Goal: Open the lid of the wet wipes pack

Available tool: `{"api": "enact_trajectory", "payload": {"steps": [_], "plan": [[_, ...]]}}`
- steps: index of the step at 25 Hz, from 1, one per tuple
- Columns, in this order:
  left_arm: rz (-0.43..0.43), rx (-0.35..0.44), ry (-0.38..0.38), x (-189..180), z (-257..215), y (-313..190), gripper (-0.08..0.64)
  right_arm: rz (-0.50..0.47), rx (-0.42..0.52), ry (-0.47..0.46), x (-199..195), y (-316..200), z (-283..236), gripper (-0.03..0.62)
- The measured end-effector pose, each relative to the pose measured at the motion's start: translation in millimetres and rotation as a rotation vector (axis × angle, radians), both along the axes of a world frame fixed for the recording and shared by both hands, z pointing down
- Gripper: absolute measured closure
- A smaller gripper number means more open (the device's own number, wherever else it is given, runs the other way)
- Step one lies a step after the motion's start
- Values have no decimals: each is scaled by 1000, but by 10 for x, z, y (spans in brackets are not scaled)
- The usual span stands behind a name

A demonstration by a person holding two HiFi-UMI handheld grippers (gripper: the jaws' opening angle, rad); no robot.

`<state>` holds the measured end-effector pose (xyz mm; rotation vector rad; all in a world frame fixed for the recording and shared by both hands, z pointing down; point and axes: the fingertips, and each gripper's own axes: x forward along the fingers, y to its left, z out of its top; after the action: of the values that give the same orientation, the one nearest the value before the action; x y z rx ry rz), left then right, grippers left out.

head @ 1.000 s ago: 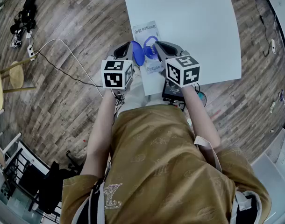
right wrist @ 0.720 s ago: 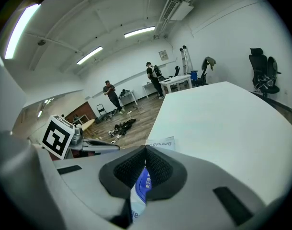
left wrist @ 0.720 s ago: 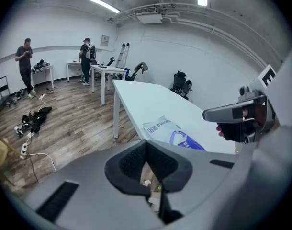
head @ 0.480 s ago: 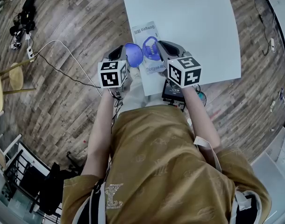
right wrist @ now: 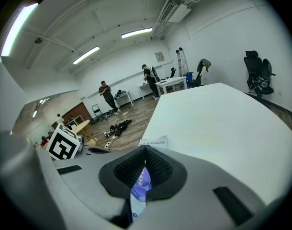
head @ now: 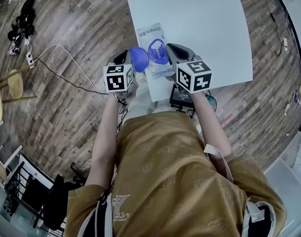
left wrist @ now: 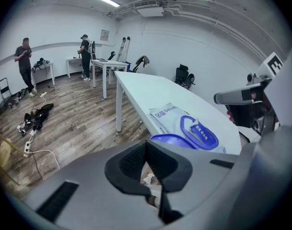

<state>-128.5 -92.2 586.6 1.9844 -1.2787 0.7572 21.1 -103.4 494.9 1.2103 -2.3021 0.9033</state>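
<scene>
Since a second ago the round blue plastic lid [head: 139, 59] has swung further open, leftward, beside your left gripper [head: 127, 57]; its jaws are together, empty; your right gripper [head: 169, 53] clamps the pale wet wipes pack [head: 151, 32] at the white table's [head: 205, 28] near edge.

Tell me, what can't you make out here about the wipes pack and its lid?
Head view: the near end of the wet wipes pack, covered by the left gripper and right gripper.
Left gripper view: the near edge of the lid, behind that gripper's closed fingers.
Right gripper view: most of the pack, behind that gripper's body.
</scene>
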Motion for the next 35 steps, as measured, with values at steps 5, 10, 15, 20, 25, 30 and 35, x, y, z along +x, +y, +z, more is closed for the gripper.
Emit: {"api": "enact_trajectory", "payload": {"steps": [5,10,15,20,25,30,35], "plan": [[37,-17,-25,59,154,12,555,25,6,10,96,7,-6,584],[47,3,-34,52,108,-3,555,44,22,18,151,-9,-44,583],[25,29,-34,28,31,-4,555,59,24,12,185,15,-58,584],[10,69,-45,7,-71,9,555,74,35,11,221,63,-88,584],[-34,154,-63,-42,-301,17,555,86,67,16,295,108,-165,584],[-94,258,-58,-43,-733,13,555,97,107,11,362,142,-293,583],[-151,373,-52,-16,-1175,28,555,116,175,5,400,186,-486,584]]}}
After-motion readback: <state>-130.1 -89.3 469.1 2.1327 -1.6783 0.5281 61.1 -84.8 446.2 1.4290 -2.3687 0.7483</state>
